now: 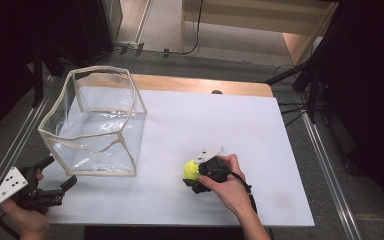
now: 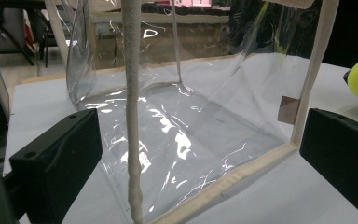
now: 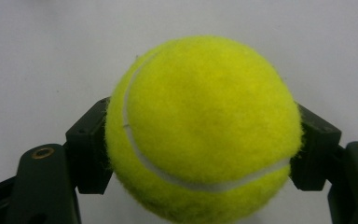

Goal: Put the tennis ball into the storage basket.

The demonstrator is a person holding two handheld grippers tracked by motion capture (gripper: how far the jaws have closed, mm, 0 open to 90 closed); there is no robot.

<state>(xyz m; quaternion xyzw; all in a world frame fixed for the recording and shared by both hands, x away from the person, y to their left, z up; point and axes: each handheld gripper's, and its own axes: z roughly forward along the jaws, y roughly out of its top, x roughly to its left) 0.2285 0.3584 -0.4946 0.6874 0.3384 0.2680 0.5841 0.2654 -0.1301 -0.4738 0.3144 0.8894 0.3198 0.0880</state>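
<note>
**Items on worktop: one ball, one clear bag, two hand-held grippers**

Tennis ball: round, fuzzy yellow-green felt with a curved white seam. It was clamped between the two black jaws of the right hand-held gripper, one jaw pressed to each side of it. It sat toward the near edge of the worktop, right of middle, just above the surface.

Bag: box-shaped, of clear glossy plastic, creased and reflective, its edges bound in cream woven tape. It stood upright with an open top, near the far left corner of the worktop, well apart from the ball.

Worktop: flat, covered in smooth matte white sheet, with a bare wooden strip along the far edge.

Left hand-held gripper: black blocky jaws spread wide and grasping nothing, held at the near left corner, just beside the bag's near lower edge. A grey three-cornered plate with holes topped it.
</note>
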